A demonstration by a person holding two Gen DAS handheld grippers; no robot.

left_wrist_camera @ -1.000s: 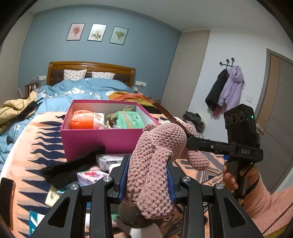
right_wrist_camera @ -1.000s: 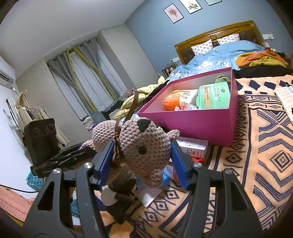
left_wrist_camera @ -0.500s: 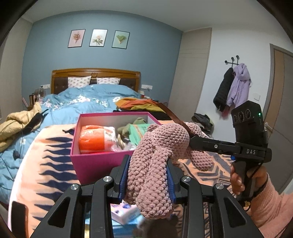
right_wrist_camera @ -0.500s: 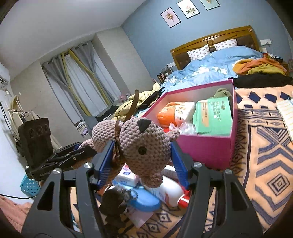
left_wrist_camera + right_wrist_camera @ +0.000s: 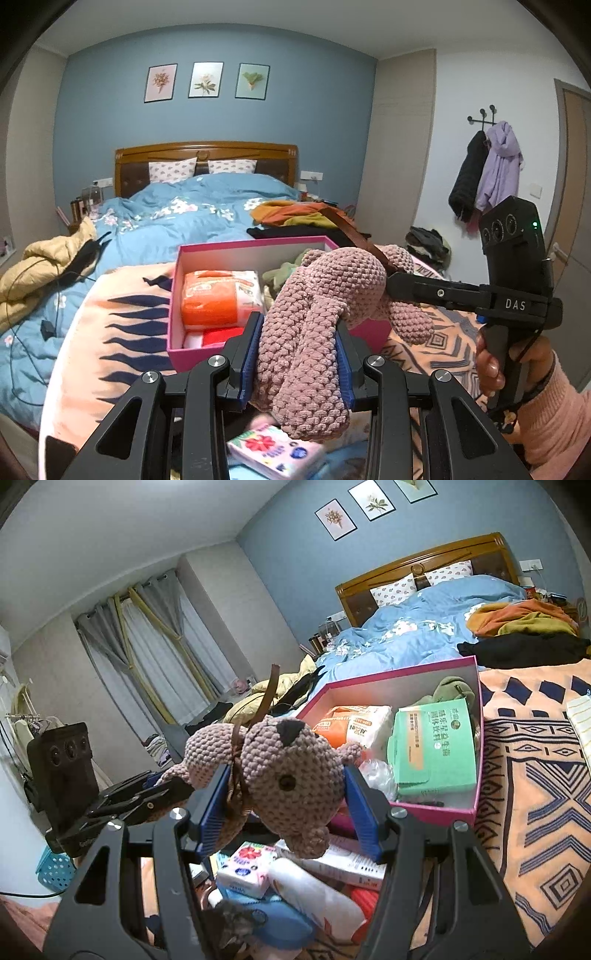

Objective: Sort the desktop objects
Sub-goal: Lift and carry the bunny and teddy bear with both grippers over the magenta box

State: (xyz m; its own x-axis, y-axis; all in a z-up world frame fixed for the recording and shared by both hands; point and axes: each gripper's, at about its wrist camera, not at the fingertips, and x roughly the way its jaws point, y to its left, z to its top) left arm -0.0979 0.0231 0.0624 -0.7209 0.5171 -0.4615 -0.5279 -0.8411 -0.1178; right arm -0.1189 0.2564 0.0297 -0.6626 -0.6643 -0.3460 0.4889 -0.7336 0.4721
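Observation:
A pink crocheted plush animal (image 5: 317, 325) with a brown strap hangs in the air between both grippers. My left gripper (image 5: 295, 354) is shut on its legs. My right gripper (image 5: 284, 794) is shut on its head (image 5: 291, 771), and it also shows in the left wrist view (image 5: 391, 286), where it reaches in from the right. Just beyond and below the toy sits the open magenta box (image 5: 436, 812) (image 5: 173, 332). It holds an orange pack (image 5: 218, 299), a green carton (image 5: 432, 753) and a green plush (image 5: 450, 690).
Under the grippers lies a pile of loose items: a flowered tissue pack (image 5: 247, 867), a white bottle (image 5: 314, 897), a white carton (image 5: 343, 860). The box stands on a patterned orange blanket (image 5: 535, 812). Behind are the blue bed (image 5: 177, 225) and clothes (image 5: 517, 620). A hand (image 5: 491, 365) grips the right tool.
Both grippers have carried the plush up and forward toward the magenta box, which now lies lower and closer, with its contents more exposed. Neither grip has changed.

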